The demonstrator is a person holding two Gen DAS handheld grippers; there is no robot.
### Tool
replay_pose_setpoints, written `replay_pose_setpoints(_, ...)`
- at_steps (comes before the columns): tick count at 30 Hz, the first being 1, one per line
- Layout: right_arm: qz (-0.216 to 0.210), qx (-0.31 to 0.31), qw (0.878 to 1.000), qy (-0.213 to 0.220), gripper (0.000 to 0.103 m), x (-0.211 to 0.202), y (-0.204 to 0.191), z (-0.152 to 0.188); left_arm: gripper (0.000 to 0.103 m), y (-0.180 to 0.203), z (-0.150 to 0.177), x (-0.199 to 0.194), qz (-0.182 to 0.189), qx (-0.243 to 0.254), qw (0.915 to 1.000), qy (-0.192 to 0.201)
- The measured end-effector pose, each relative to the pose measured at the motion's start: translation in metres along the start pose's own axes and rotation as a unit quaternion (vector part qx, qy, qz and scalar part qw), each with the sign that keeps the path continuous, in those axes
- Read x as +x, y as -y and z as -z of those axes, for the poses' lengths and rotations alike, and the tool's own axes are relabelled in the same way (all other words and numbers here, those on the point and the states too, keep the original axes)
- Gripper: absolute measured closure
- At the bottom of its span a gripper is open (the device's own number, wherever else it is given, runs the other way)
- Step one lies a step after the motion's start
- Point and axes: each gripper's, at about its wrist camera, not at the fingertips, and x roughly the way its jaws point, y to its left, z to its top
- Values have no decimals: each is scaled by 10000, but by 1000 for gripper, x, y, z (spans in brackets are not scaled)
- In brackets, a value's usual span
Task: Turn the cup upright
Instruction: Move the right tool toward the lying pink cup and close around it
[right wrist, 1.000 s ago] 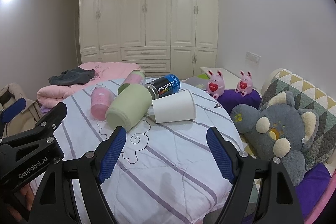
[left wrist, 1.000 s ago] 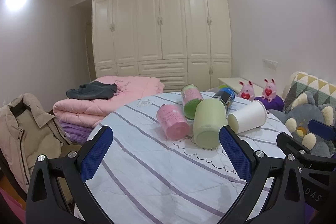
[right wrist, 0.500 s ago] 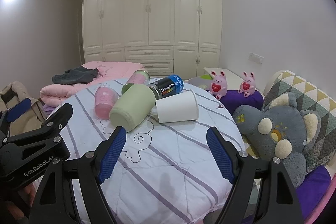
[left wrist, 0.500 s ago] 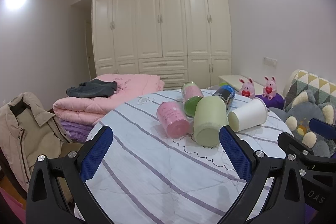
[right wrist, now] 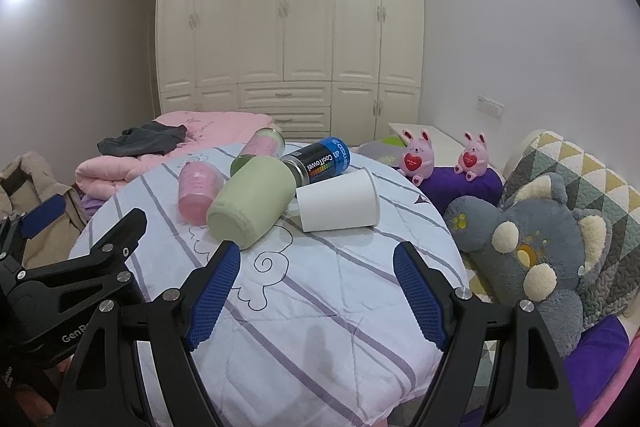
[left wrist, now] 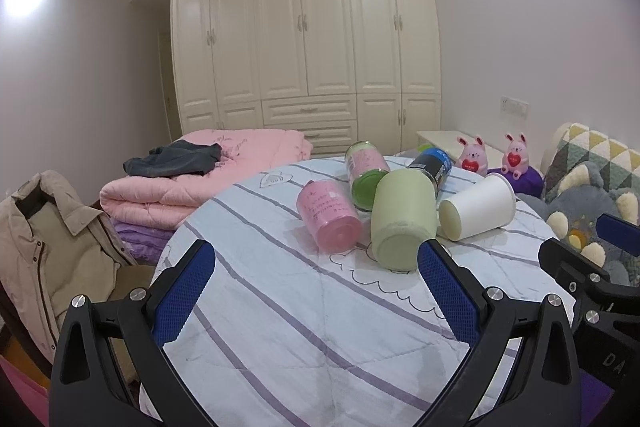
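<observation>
A white paper cup [right wrist: 338,201] lies on its side on the round striped table [right wrist: 320,307], its base toward me; it also shows in the left wrist view [left wrist: 478,207]. Beside it lie a pale green cup [right wrist: 250,201], a pink cup [right wrist: 198,187], a pink-and-green jar [right wrist: 260,149] and a black-and-blue can [right wrist: 320,159], all on their sides and touching. My right gripper [right wrist: 318,295] is open and empty, short of the white cup. My left gripper [left wrist: 316,291] is open and empty, short of the pink cup [left wrist: 330,217] and the green cup [left wrist: 402,223].
A grey plush toy [right wrist: 536,251] and patterned cushion [right wrist: 580,171] lie right of the table. Two pink bunny toys [right wrist: 418,155] sit on a purple cushion behind. Folded pink quilts [left wrist: 200,179] and a beige jacket [left wrist: 44,247] are at the left. White wardrobes [left wrist: 304,35] line the back wall.
Both grippers have tilted slightly, so the table and cups sit a little lower in view. Both stay open. The cups have not moved.
</observation>
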Motion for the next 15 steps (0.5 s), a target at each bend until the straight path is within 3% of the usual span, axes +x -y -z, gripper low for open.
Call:
replay_pose_setpoints(11,55,-121,9996,-250,23,13,-7,-32,1,-22,-23,18,-152,-232,9992,-293)
replay_pose_setpoints(15,-55,-287,9987,-412,23,25,-18,-52,1,-37,-34,35,-217,-282,9975,-610)
